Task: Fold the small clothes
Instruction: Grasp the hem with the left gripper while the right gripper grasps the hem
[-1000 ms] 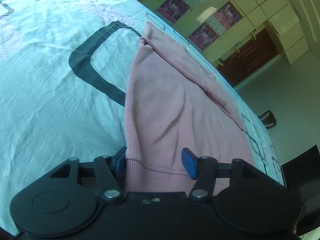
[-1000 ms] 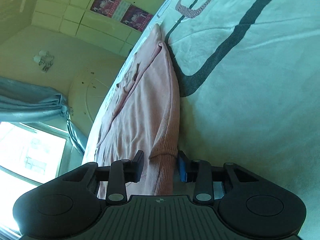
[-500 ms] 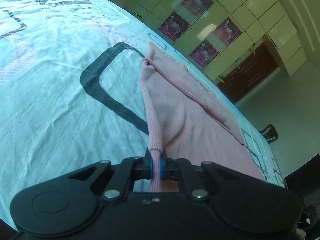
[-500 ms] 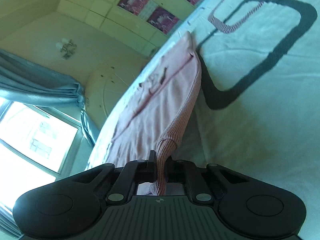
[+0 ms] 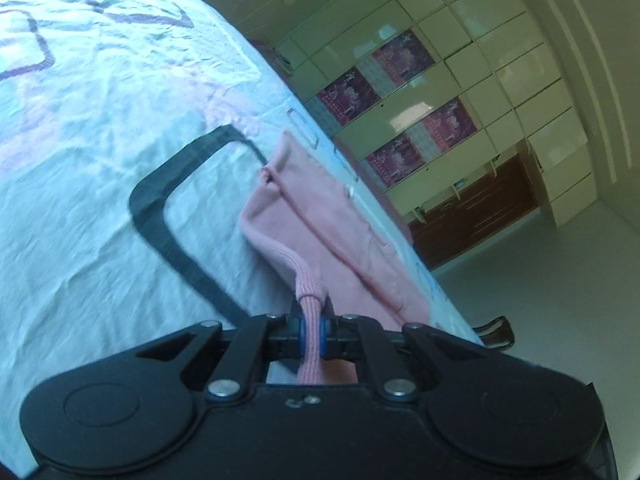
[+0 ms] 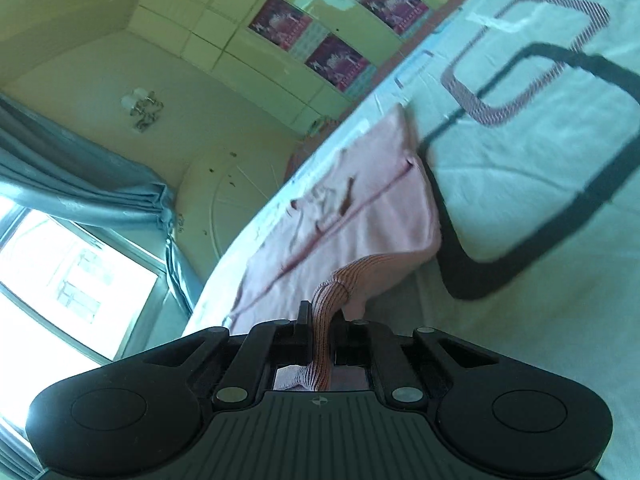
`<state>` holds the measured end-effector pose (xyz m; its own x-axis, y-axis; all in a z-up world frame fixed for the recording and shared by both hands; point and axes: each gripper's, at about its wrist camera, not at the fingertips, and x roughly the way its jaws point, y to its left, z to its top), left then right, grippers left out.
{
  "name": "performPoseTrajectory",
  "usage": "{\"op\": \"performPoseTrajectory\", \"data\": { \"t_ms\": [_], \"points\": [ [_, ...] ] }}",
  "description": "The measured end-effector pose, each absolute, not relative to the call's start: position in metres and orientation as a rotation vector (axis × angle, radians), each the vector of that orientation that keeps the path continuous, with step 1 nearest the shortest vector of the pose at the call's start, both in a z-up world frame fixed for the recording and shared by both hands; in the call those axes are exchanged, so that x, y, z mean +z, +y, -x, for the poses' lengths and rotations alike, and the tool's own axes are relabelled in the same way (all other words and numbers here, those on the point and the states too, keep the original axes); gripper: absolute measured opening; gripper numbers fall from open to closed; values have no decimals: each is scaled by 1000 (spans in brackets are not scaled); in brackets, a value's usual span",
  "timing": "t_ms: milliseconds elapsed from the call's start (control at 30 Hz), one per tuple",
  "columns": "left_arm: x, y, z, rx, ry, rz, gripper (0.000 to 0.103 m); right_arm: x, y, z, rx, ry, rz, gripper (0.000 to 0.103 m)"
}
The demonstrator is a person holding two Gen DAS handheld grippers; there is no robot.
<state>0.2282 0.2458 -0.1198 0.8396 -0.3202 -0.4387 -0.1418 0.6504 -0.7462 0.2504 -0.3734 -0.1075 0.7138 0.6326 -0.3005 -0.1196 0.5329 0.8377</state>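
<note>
**Pink garment pinched at both near corners**

The left gripper [image 5: 311,330] is clenched on the ribbed hem of the pink garment [image 5: 320,224], a bunched strip of fabric being pressed between its blue pads [image 5: 303,332]. From the grip the cloth is stretched toward 12 o'clock and is spread over the bedsheet [image 5: 88,184], beside a dark looped pattern at 10 o'clock.

The right gripper [image 6: 322,340] is likewise clamped on a ribbed corner of the same garment [image 6: 360,216]; the jaws have just been closing, with fabric caught between them. The near edge is raised off the sheet [image 6: 520,208], while the far part is laid flat toward 12 o'clock. Cabinets [image 5: 460,92] with posters are seen behind.
</note>
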Motion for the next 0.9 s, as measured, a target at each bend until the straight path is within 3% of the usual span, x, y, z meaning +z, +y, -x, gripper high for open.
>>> {"op": "performPoseTrajectory", "data": {
  "t_ms": [200, 367, 633, 833, 900],
  "points": [
    [-80, 250, -312, -137, 479, 955, 5, -57, -369, -334, 469, 573, -968, 6],
    [-80, 257, -408, -148, 486, 965, 5, -45, -358, -426, 379, 624, -931, 6],
    [-137, 263, -552, -86, 664, 936, 5, -105, -343, -568, 229, 831, -915, 7],
    [-179, 268, -615, -103, 771, 893, 6, -161, -335, -628, 174, 933, -925, 7],
    [-179, 268, -623, -111, 762, 863, 23, -172, -338, -640, 186, 927, -940, 7]
  ]
}}
